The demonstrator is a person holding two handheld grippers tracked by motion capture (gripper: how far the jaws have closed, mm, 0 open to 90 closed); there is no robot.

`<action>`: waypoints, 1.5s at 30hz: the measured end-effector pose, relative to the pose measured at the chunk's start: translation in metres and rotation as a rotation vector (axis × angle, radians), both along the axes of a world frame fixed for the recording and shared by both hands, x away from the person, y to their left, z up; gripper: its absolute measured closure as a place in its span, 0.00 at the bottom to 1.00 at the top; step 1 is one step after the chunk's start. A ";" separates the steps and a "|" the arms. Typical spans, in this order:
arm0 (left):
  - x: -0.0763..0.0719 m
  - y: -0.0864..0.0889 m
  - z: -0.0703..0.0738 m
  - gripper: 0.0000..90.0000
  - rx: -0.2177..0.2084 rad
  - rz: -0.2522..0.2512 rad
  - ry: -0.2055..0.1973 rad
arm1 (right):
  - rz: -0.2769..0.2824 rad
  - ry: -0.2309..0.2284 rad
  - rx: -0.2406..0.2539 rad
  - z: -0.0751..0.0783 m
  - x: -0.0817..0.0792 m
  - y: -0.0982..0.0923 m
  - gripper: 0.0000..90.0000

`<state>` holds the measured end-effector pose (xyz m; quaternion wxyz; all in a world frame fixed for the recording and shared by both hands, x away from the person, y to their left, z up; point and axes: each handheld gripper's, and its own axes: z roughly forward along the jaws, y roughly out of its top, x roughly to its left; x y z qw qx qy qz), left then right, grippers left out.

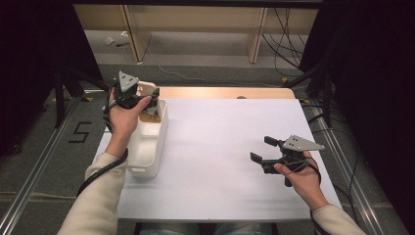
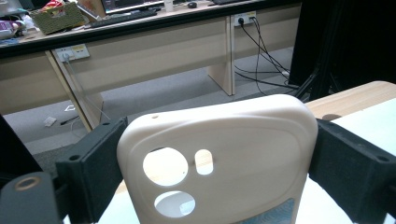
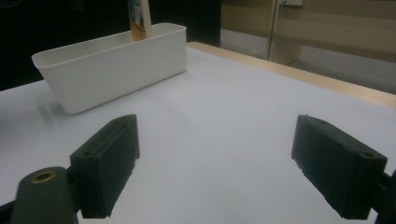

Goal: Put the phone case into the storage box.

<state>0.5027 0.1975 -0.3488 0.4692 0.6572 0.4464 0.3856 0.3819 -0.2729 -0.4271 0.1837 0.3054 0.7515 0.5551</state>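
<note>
At the left edge of the table, the left gripper [image 1: 148, 98] hangs over the far end of a white bin [image 1: 151, 147], its jaws spread wide and pressed on the two side edges of a cream phone case [image 2: 219, 154], so the case is held. The case stands upright, camera cutouts facing the gripper's camera; its lower end appears to reach down into the bin, though the hand hides that part. To do this well, keep the case vertical, lower it clear of the bin's walls, and let go only once it rests inside. Far right and near, the right gripper [image 1: 264, 151] rests low over the bare white table [image 1: 220, 147], jaws wide apart, nothing between them. On the floor at left a "5" [image 1: 80, 132] is taped; no brand shows on the case
</note>
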 end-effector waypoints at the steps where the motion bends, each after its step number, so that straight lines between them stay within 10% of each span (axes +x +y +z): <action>1: 0.000 0.000 0.000 0.11 -0.001 0.001 0.001 | 0.000 0.000 0.000 0.000 0.000 0.000 0.18; 45: 0.017 0.002 0.000 0.11 -0.006 0.012 0.014 | 0.001 0.003 0.000 -0.001 0.000 0.000 0.18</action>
